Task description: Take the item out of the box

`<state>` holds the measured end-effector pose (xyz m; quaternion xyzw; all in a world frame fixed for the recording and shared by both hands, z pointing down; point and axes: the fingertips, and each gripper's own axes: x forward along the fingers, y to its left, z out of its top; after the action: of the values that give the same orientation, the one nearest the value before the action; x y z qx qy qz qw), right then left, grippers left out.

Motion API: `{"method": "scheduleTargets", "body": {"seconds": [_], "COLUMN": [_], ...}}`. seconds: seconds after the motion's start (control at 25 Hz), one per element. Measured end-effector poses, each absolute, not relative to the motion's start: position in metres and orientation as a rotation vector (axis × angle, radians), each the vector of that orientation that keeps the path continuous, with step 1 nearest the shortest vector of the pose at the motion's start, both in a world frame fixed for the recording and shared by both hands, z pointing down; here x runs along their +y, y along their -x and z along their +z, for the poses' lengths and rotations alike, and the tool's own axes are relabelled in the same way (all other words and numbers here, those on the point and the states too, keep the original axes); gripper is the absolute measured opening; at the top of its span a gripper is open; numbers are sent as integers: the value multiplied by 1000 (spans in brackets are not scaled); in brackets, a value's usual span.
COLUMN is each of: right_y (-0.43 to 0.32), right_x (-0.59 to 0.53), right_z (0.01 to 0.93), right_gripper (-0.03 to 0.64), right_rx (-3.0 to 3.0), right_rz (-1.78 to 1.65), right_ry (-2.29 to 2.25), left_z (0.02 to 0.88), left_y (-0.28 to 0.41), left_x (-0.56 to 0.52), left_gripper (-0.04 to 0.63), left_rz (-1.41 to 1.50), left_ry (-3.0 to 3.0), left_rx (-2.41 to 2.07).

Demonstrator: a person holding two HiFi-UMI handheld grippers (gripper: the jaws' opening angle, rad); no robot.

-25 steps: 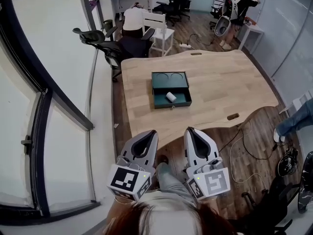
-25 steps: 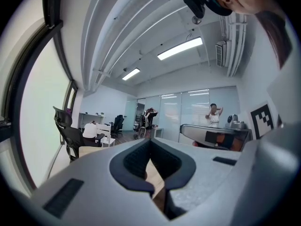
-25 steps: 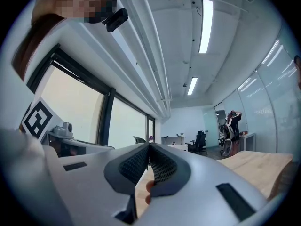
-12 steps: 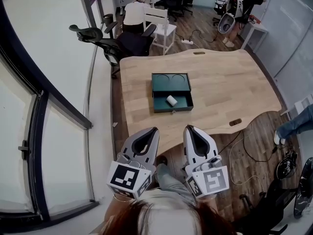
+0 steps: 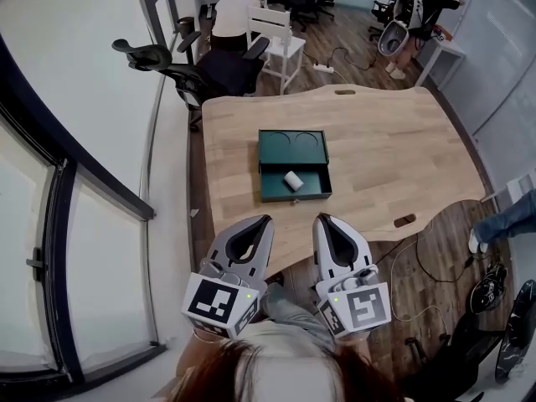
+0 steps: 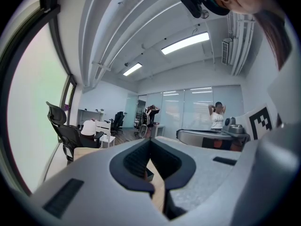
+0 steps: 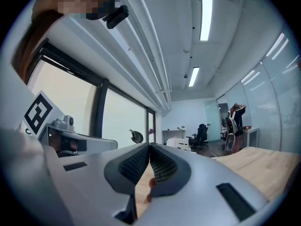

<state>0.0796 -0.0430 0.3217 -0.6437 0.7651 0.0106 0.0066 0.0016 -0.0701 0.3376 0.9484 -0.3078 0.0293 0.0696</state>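
Both left hand-held gripper (image 5: 266,220) and right hand-held gripper (image 5: 320,219) are closed, empty; item (image 5: 291,180) in box (image 5: 270,151) indistinct.

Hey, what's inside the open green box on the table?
One small white cylinder lies on its side in the nearer half of the green box. The farther half shows two round recesses, apparently empty. Anything under the cylinder is covered.

Bright, even daylight pours through the big window (image 5: 84,99) along the left edge of the head view. The ceiling lamps (image 6: 186,42) glow without harsh glare. Shadows on the table (image 5: 377,157) are faint. Every view bows at its edges, and the gripper views blur close up.
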Motion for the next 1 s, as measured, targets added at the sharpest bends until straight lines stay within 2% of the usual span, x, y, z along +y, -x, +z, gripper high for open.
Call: {"method": "scheduleTargets", "body": {"seconds": [1.0], "right_y": [-115], "right_x": [-144], "right_z": [356], "right_gripper": [26], "right_rx": [2547], "right_rz": [-64], "right_ry": [1957], "left_z": [356], "left_y": [-38], "left_x": [-151], "left_gripper": [6], "left_rz": [138], "left_ry": [-2792], "left_rx": [-931]}}
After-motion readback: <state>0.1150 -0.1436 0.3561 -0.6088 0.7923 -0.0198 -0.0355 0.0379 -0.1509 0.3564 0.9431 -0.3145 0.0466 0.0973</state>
